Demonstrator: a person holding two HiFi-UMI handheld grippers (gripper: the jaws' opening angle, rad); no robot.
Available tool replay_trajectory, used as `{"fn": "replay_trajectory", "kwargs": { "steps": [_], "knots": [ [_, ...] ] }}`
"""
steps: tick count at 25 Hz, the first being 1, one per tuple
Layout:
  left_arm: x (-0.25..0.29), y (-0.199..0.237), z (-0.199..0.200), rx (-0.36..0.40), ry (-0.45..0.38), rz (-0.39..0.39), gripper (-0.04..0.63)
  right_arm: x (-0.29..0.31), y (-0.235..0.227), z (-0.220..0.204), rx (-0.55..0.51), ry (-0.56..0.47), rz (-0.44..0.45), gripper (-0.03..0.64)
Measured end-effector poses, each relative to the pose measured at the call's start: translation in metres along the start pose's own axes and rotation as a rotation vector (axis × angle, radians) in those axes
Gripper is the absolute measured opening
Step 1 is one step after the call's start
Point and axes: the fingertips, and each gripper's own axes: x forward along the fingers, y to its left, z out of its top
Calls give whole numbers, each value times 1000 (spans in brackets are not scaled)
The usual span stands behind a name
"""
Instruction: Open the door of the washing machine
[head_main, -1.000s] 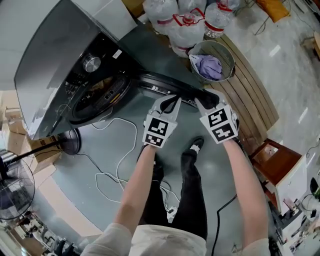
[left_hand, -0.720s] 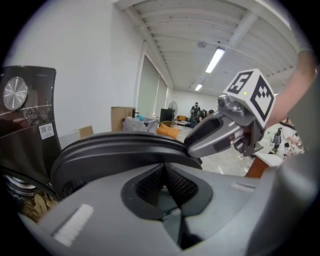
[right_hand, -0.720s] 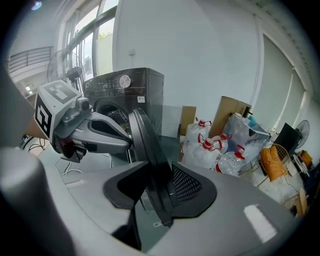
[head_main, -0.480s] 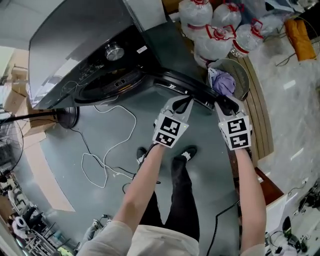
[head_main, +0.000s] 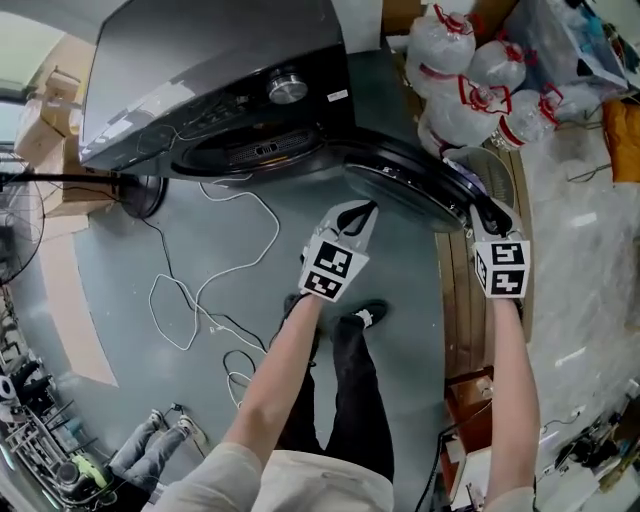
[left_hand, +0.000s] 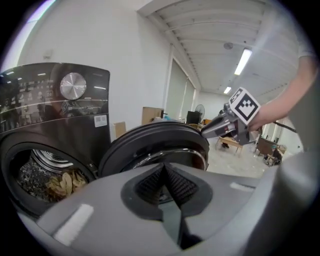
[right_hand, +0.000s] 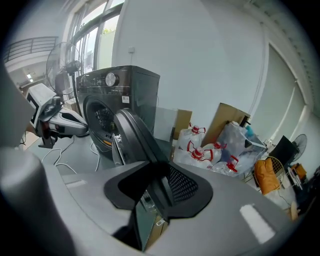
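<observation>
Door (head_main: 400, 185) is standing well out from the washing machine (head_main: 200, 70), and the right claw (head_main: 488, 214) is pinching its outer rim, jaws just now closing further on it, far from the hinge for leverage. Left claw (head_main: 361, 212) is hovering pressed together, empty, near the door's face.

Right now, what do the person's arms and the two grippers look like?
The left gripper and right gripper match: light grey tapering shells, dark ribbed pads, and a white cube with black square markers at the hand end of each. No cables show on them. The forearms are bare; pale short sleeves start near the shoulders.
</observation>
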Motion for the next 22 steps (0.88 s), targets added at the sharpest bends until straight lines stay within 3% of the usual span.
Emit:
{"fn": "replay_trajectory", "kwargs": {
  "steps": [13,22],
  "knots": [
    [-61,44,-25,-26,9,107,57,23,-33,14,-9,53,-130,58],
    [-121,76,-50,-80,10,217,57,41,-48,31,-17,88,-165,49]
  ]
}}
